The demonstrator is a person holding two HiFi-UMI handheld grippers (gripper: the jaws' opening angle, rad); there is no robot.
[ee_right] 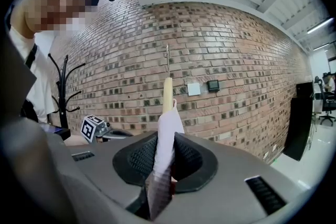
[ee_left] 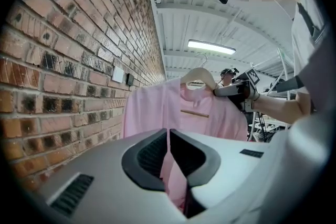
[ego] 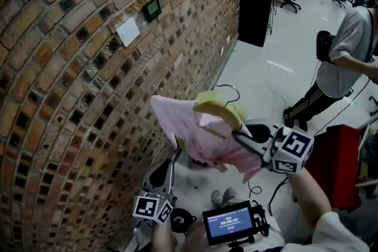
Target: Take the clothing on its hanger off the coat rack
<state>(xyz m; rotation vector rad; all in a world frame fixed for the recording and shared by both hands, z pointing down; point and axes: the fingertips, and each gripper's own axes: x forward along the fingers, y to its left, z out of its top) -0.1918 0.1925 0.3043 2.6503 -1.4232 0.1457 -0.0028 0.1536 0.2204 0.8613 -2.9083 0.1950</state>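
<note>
A pink shirt [ego: 198, 130] hangs on a pale wooden hanger [ego: 220, 108] held in the air beside the brick wall. My right gripper [ego: 239, 137] is shut on the hanger's shoulder through the pink cloth; in the right gripper view the hanger [ee_right: 167, 94] and its wire hook [ee_right: 167, 57] stand up from the closed jaws, the hook free of any peg. My left gripper [ego: 176, 153] is shut on the shirt's lower edge, and pink fabric [ee_left: 169, 144] runs between its closed jaws. The black coat rack [ee_right: 64, 86] stands apart at the left in the right gripper view.
The brick wall [ego: 71, 97] is close on the left. A person [ego: 345, 62] stands on the white floor at the right, near a red object [ego: 336, 162]. A black cabinet [ego: 257, 3] stands farther back. A small screen [ego: 229, 222] sits just below me.
</note>
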